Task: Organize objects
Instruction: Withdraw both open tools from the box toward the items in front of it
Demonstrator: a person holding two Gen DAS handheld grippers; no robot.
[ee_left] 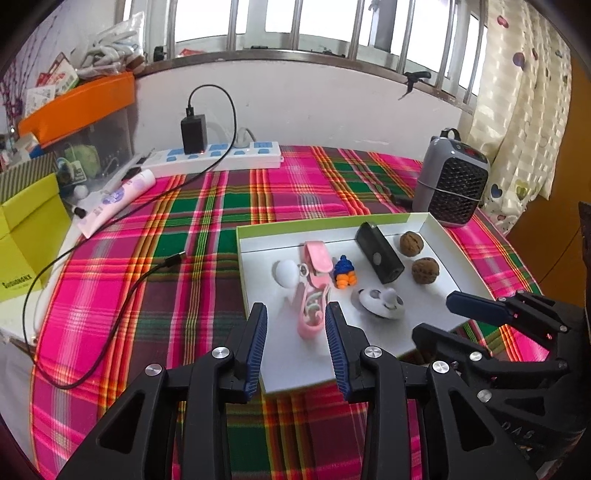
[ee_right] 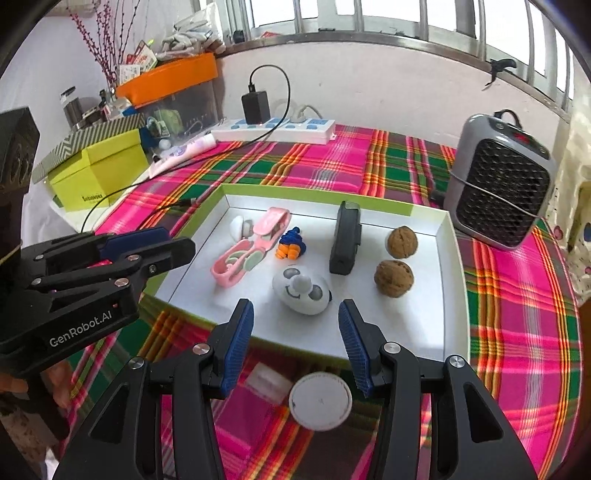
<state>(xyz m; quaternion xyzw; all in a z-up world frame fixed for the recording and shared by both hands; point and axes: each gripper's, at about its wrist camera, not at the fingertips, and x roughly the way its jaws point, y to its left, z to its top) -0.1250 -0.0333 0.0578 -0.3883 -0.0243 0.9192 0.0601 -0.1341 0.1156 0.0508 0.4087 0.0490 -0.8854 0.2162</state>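
— The left tongs (ee_left: 295, 317) hang half open over the tray's (ee_left: 436, 321) near edge, holding nothing; the pink case (ee_left: 312, 306) lies just ahead. The right tongs (ee_right: 295, 328) gape wider, empty too.

— So what's left to sort?

— I'd say the white disc (ee_right: 320, 400) and the small clear packet (ee_right: 267, 382), both on the plaid cloth (ee_right: 517, 332) beneath the right tongs. They'd need to drop and close on one.

— And the room?

— Power strip (ee_left: 218, 155), heater (ee_left: 452, 182), barred window (ee_left: 295, 18) behind.

A shallow white tray (ee_right: 445, 236) holds 2 walnuts (ee_right: 402, 242), a black case (ee_right: 345, 240), pink clip (ee_right: 255, 243), white panda toy (ee_right: 301, 290) and blue-orange figurine (ee_right: 291, 245).
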